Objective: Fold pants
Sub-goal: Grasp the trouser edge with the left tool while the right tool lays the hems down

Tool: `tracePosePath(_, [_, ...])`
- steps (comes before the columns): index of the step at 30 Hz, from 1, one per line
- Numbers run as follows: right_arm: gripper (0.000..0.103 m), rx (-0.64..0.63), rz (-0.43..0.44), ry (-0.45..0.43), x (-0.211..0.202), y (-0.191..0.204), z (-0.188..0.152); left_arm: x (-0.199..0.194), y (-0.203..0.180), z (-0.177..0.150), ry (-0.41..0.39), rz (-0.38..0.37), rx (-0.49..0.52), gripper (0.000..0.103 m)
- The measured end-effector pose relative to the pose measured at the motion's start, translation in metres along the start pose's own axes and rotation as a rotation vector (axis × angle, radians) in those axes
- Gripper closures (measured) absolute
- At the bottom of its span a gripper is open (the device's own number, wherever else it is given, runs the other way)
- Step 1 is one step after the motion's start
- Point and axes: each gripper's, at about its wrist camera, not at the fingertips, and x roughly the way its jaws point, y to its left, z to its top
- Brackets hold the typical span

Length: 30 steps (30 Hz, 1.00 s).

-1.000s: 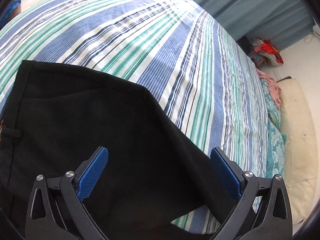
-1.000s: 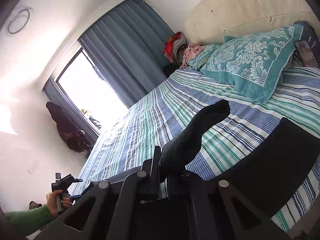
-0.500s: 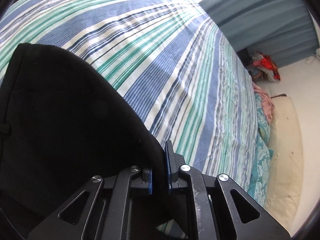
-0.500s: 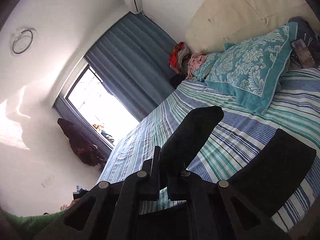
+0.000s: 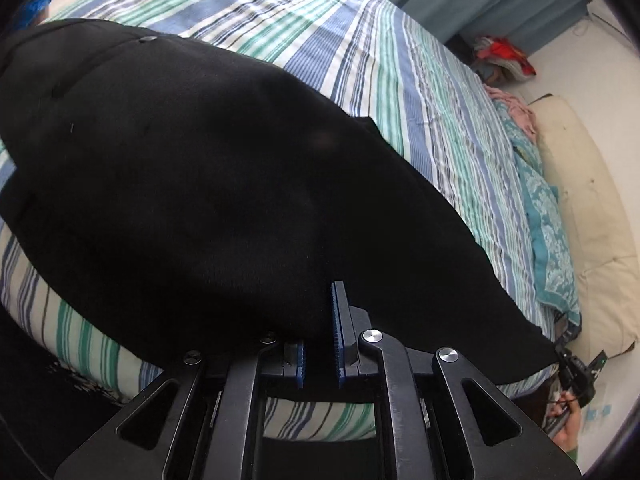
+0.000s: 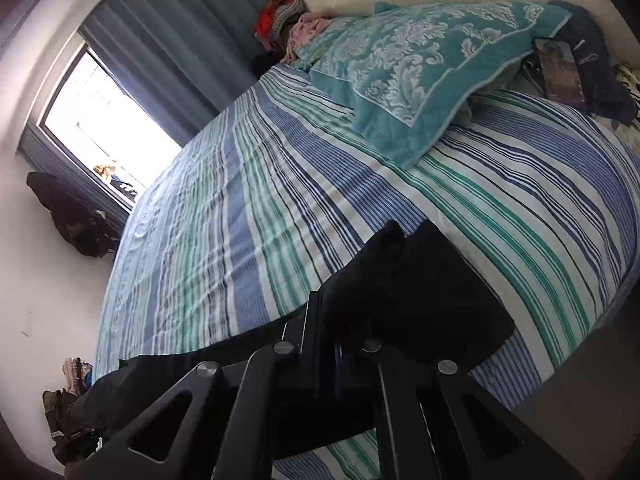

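Both grippers now carry the black pants (image 5: 224, 184) over the striped bed (image 5: 432, 92).
Left gripper (image 5: 320, 344) fingers, open a second ago, pinch the fabric; right gripper (image 6: 332, 328) fingers stay clamped — fold underway.

Black pants (image 5: 208, 184) are lying on a bedspread (image 6: 248, 200) striped blue, green and white. A teal pillow (image 6: 412, 68) is showing a white damask pattern.

No text, label, brand, number or sign can be read in either view. The black pants (image 5: 208, 184) show only plain cloth and a small button, with no tag in sight. The striped bedsheet (image 6: 248, 208) and the teal patterned pillow (image 6: 420, 64) carry only patterns, no lettering. A dark flat item (image 6: 558, 70) beside the pillow bears a picture, too blurred to read.
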Motion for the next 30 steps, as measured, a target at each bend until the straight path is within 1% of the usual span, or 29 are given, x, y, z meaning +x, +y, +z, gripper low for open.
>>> tracePosePath(2, [0.098,0.016,-0.056,0.022,0.003,-0.014,-0.006,-0.001,-0.002,-0.003,-0.008,0.014,0.020,0.093])
tracePosePath(4, [0.098,0.040,-0.079,0.036,0.005,-0.025,-0.010,-0.002,-0.003,-0.004,-0.006,0.012,0.033,0.093])
tracePosePath(7, [0.098,0.025,-0.142,0.067,0.011,-0.031,-0.016,-0.004,-0.002,-0.005,-0.008,0.016,0.044,0.093])
tracePosePath(8, [0.098,0.022,-0.154,0.082,0.013,-0.032,-0.017,-0.004,-0.002,-0.005,-0.006,0.018,0.044,0.093])
tracePosePath(9, [0.098,0.018,-0.156,0.078,0.012,-0.032,-0.018,-0.004,-0.001,-0.006,-0.002,0.018,0.043,0.093])
tracePosePath(10, [0.098,0.004,-0.161,0.070,0.010,-0.030,-0.017,-0.003,-0.001,-0.007,0.000,0.020,0.044,0.093])
tracePosePath(13, [0.098,-0.096,-0.206,0.067,0.010,-0.017,-0.016,0.000,-0.007,-0.009,0.001,0.031,0.054,0.093])
tracePosePath(15, [0.098,-0.149,-0.212,0.041,0.008,-0.011,-0.015,0.000,-0.010,-0.011,-0.007,0.035,0.060,0.093])
tracePosePath(18, [0.098,-0.303,-0.152,-0.087,-0.010,0.012,-0.013,0.000,-0.017,-0.015,-0.045,0.042,0.093,0.093])
tracePosePath(20, [0.098,-0.362,-0.098,-0.161,-0.023,0.021,-0.012,0.005,-0.016,-0.018,-0.038,0.061,0.104,0.093])
tracePosePath(21, [0.098,-0.362,-0.115,-0.153,-0.019,0.018,-0.011,0.010,-0.014,-0.020,-0.020,0.073,0.100,0.093])
tracePosePath(22, [0.098,-0.339,-0.156,-0.087,-0.005,0.009,-0.009,0.014,-0.012,-0.021,-0.004,0.073,0.091,0.092])
tracePosePath(23, [0.098,-0.300,-0.199,0.000,0.013,-0.004,-0.008,0.016,-0.012,-0.022,0.001,0.069,0.086,0.092])
tracePosePath(24, [0.098,-0.265,-0.225,0.070,0.026,-0.016,-0.009,0.016,-0.013,-0.022,-0.001,0.072,0.092,0.092])
tracePosePath(25, [0.097,-0.246,-0.237,0.113,0.035,-0.025,-0.011,0.016,-0.016,-0.022,-0.003,0.078,0.103,0.092])
tracePosePath(26, [0.097,-0.236,-0.239,0.125,0.039,-0.031,-0.013,0.016,-0.018,-0.022,-0.004,0.082,0.112,0.091])
tracePosePath(30, [0.096,-0.188,-0.234,0.096,0.038,-0.037,-0.016,0.020,-0.025,-0.022,0.003,0.092,0.123,0.091])
